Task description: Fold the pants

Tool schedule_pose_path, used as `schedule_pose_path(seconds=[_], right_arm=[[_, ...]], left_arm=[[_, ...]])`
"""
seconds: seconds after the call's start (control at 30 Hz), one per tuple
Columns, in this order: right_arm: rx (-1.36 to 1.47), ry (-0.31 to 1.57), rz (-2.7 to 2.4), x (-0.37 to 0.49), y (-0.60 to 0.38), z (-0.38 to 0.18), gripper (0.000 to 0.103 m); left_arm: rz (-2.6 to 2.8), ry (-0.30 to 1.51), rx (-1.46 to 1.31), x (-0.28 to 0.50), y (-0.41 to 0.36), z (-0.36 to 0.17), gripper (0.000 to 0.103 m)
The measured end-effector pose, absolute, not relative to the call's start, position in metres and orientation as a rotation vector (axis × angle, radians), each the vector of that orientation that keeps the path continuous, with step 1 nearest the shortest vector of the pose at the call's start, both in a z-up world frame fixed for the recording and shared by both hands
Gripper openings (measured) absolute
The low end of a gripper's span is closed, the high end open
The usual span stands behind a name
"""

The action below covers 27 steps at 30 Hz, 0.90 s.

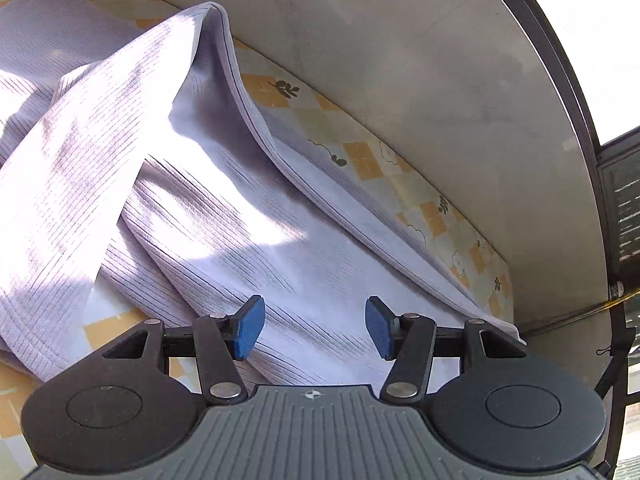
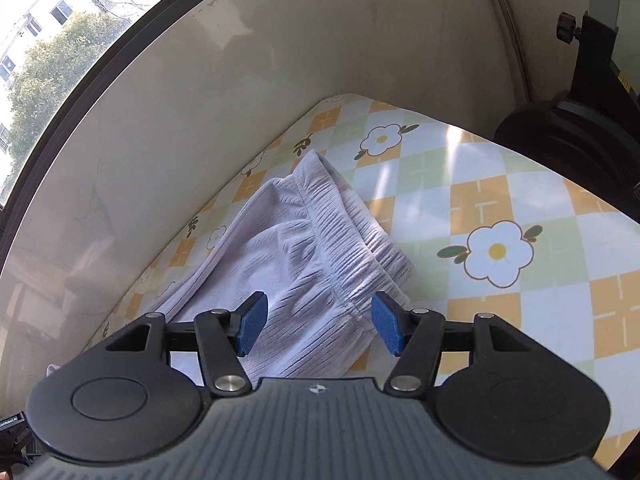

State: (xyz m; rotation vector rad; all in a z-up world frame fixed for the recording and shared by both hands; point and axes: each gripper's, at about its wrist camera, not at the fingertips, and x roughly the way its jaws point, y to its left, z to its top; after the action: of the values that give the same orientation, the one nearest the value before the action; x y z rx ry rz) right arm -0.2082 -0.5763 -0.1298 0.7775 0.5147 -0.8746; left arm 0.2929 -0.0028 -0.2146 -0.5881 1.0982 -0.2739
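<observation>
Pale lilac ribbed knit pants (image 1: pixel 192 184) lie on a checked orange, green and white floral-print surface (image 2: pixel 500 200), pushed up close to a beige wall (image 2: pixel 240 100).

Left wrist view: left gripper (image 1: pixel 315 327) hangs over the fabric, blue-padded fingers (image 1: pixel 250 328) spread wide apart, nothing between them. Cloth fills the frame from 9 to 5 o'clock. One fold stands up in a ridge toward 11 o'clock, its hemmed edge running down to 4 o'clock along the surface edge. Strong sun patch on the cloth at centre. Cannot tell whether the pads touch the fabric. Dark window frame (image 1: pixel 580 120) at 2 to 3 o'clock.

Right wrist view: right gripper (image 2: pixel 319 326) also spread, blue fingers (image 2: pixel 387 328) either side of the gathered elastic waistband (image 2: pixel 352 240), gripping nothing. Waistband runs from 12 o'clock down toward the right finger; pants body bunches toward 9 o'clock by the wall. Bare surface with a white flower print (image 2: pixel 496 252) at 3 o'clock. Window (image 2: pixel 60 32) with trees and buildings at 10 o'clock. Black equipment (image 2: pixel 580 120) at 2 o'clock, type unclear.
</observation>
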Motion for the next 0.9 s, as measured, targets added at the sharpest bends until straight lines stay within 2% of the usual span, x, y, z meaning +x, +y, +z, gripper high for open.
schedule_pose_path(seconds=[0.2, 0.43, 0.63, 0.83, 0.9], right_arm=[[0.848, 0.525, -0.825, -0.219, -0.576, -0.151, 0.061], [0.903, 0.481, -0.758, -0.223, -0.585, -0.160, 0.061], [0.925, 0.480, -0.725, -0.226, -0.588, -0.162, 0.061], [0.965, 0.476, -0.711, -0.233, -0.593, -0.168, 0.062], [0.969, 0.467, -0.716, -0.233, -0.597, -0.170, 0.062]], left_arm=[[-0.422, 1.205, -0.554, 0.258, -0.048, -0.235, 0.052], [-0.560, 1.255, -0.372, 0.220, -0.088, -0.239, 0.052], [-0.554, 1.155, -0.198, 0.211, -0.129, -0.245, 0.052], [-0.539, 1.011, 0.154, 0.197, -0.179, -0.240, 0.051], [-0.525, 1.008, 0.183, 0.196, -0.186, -0.243, 0.043]])
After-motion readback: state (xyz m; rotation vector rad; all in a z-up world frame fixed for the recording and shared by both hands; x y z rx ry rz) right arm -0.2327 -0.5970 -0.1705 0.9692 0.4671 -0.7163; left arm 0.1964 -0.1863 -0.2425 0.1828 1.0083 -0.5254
